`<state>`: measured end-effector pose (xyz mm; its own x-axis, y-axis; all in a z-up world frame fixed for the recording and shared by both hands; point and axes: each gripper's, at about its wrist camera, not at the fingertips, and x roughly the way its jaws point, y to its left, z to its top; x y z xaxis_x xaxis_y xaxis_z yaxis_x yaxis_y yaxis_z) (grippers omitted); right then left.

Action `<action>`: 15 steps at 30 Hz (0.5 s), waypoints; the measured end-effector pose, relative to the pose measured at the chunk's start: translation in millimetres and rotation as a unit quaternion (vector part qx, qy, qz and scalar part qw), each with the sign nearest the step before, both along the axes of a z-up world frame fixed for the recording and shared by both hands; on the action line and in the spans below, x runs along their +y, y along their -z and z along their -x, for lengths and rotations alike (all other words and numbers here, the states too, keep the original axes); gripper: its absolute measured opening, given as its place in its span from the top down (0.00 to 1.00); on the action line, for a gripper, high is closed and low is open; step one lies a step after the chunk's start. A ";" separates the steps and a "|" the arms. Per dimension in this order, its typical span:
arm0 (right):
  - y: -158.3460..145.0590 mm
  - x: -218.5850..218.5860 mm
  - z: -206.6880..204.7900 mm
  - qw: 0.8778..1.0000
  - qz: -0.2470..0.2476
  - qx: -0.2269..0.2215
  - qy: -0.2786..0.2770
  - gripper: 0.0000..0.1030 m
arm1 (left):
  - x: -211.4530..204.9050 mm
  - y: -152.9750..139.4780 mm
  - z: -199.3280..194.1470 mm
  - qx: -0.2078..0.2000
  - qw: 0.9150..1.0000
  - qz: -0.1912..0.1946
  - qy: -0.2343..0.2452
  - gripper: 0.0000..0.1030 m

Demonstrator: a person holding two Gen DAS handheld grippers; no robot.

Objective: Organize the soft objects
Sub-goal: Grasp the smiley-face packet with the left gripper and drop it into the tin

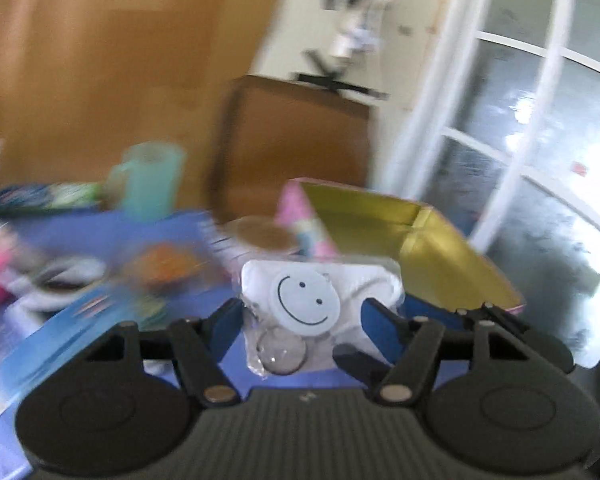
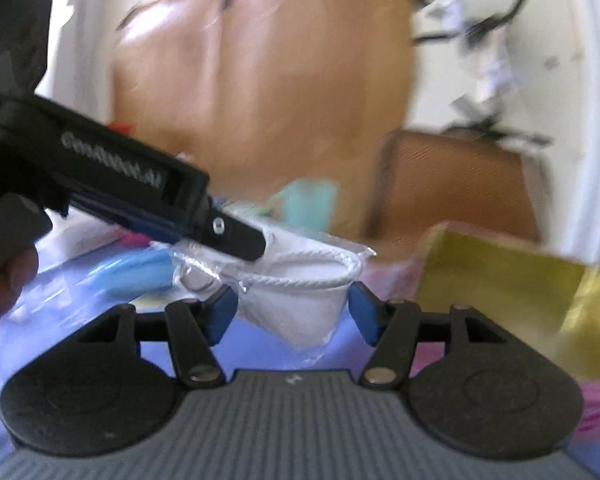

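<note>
Evidently, a white soft item sealed in clear plastic (image 1: 320, 300) is being held up between the blue pads of the left claw (image 1: 302, 322), its smiley-face tag and a clear round piece showing toward the camera. Whether those pads are actually being pressed against the packet cannot be told from the left wrist view; they are standing fairly wide, one at each side of it. From the right wrist view, the left claw (image 2: 242, 240) is being seen from the side, its black tip lying on the top edge of the packet (image 2: 300, 296), which is being shown with a white cord around its opening. The right claw (image 2: 292, 312) is being kept apart, with the packet hanging in the gap between its pads and no clear contact visible.

Just behind and to the right of the packet, an open box with a gold lining (image 1: 420, 240) is being shown, pink on its outer face. Below everything, a desk covered in blue-violet cloth (image 1: 180, 280) is being seen, strewn with blurred things: a pale green cup (image 1: 152, 176), an orange object, a pink shape at the left edge. Brown cardboard (image 1: 100, 60), a cream wall and a white-framed glass door (image 1: 520, 140) are being made out beyond, all smeared by motion.
</note>
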<state>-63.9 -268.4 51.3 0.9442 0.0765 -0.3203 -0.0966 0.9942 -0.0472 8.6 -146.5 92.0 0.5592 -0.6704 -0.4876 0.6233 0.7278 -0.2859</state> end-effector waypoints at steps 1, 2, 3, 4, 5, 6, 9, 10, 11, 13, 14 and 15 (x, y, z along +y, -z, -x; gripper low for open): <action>-4.8 -12.0 2.9 1.000 0.007 -0.013 0.022 0.38 | -19.0 -4.6 -3.1 -0.005 1.000 0.006 0.016 0.36; -8.5 -25.1 5.5 0.999 0.013 -0.022 0.047 0.38 | -39.2 -8.1 -6.0 -0.011 0.999 0.011 0.030 0.32; -11.0 -39.7 7.3 0.997 0.016 -0.026 0.070 0.38 | -56.7 -8.6 -9.3 -0.014 0.999 0.016 0.044 0.29; -12.0 -52.5 8.9 0.996 0.016 -0.027 0.089 0.37 | -75.7 -5.9 -10.9 -0.018 0.998 0.020 0.060 0.20; -9.8 -66.3 9.5 0.993 0.019 -0.026 0.111 0.35 | -94.4 -1.5 -13.5 -0.017 0.997 0.018 0.075 0.18; -5.4 -78.7 5.3 0.990 0.031 -0.014 0.137 0.29 | -108.6 4.3 -15.5 -0.009 0.997 0.011 0.080 0.20; 4.9 -110.2 7.1 0.981 0.014 0.012 0.194 0.29 | -104.6 13.5 -17.4 0.014 0.996 0.027 0.083 0.25; 3.9 -118.6 16.6 0.981 -0.015 0.003 0.196 0.29 | -91.1 13.7 -15.1 0.010 0.996 0.040 0.081 0.24; 3.8 -124.3 24.1 0.980 -0.044 -0.010 0.196 0.29 | -72.9 14.2 -12.4 0.002 0.996 0.048 0.071 0.24; 4.3 -122.7 28.7 0.980 -0.071 -0.027 0.184 0.38 | -29.3 16.7 -6.5 -0.008 0.997 0.065 0.044 0.24; 1.4 -117.8 26.6 0.982 -0.083 -0.032 0.164 0.48 | -3.3 18.7 -1.8 -0.008 0.997 0.076 0.027 0.24; -3.0 -108.6 25.0 0.985 -0.097 -0.033 0.137 0.54 | 20.6 19.5 3.1 -0.007 0.996 0.084 0.010 0.24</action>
